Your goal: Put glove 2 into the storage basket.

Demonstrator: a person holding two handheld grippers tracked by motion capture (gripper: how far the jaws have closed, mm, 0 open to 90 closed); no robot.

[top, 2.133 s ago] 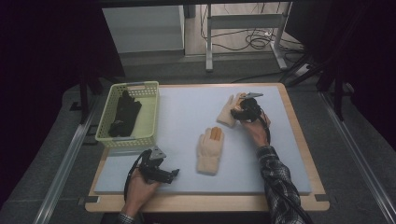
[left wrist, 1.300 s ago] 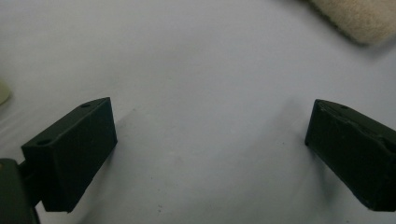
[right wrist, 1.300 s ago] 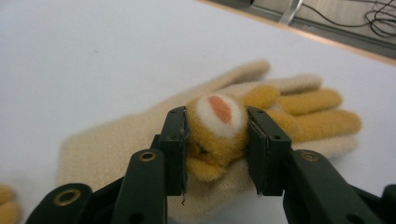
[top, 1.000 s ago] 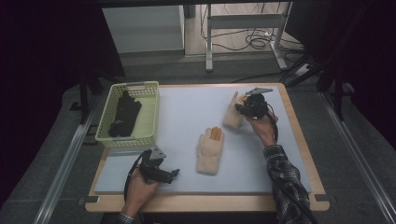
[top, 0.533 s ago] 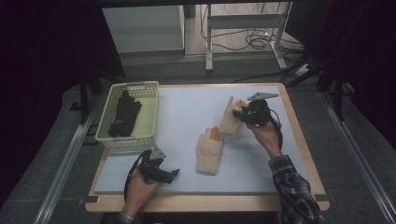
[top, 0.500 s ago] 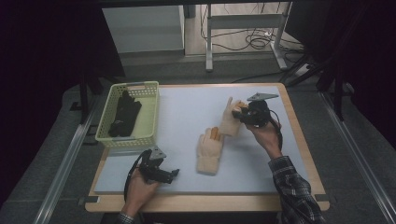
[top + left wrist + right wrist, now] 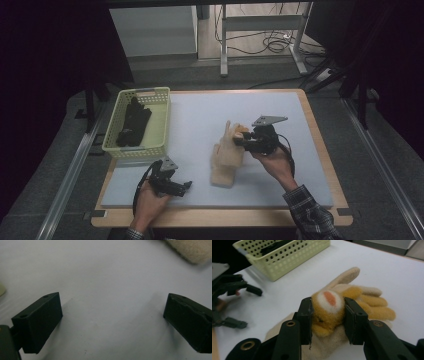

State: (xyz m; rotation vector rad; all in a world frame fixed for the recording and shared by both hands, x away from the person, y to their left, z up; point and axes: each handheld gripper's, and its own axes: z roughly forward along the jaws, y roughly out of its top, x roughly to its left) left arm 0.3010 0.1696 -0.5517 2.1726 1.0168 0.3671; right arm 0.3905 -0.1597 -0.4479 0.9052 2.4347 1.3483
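Observation:
My right gripper is shut on a fuzzy beige glove with yellow-orange fingers, held just over the table's middle. In the right gripper view the jaws pinch a yellow, white and orange tuft of it. A second matching glove lies flat right beneath and in front, and the two overlap. Near the front left edge my left gripper rests open on the table, nothing between its jaws. A corner of a glove shows ahead of it.
A pale yellow-green basket stands at the table's left with black gloves inside; it also shows far left in the right gripper view, basket. The light blue mat covers the wooden table.
My right gripper carried its glove from the back right toward the middle, onto the lying glove. The left gripper stayed put.

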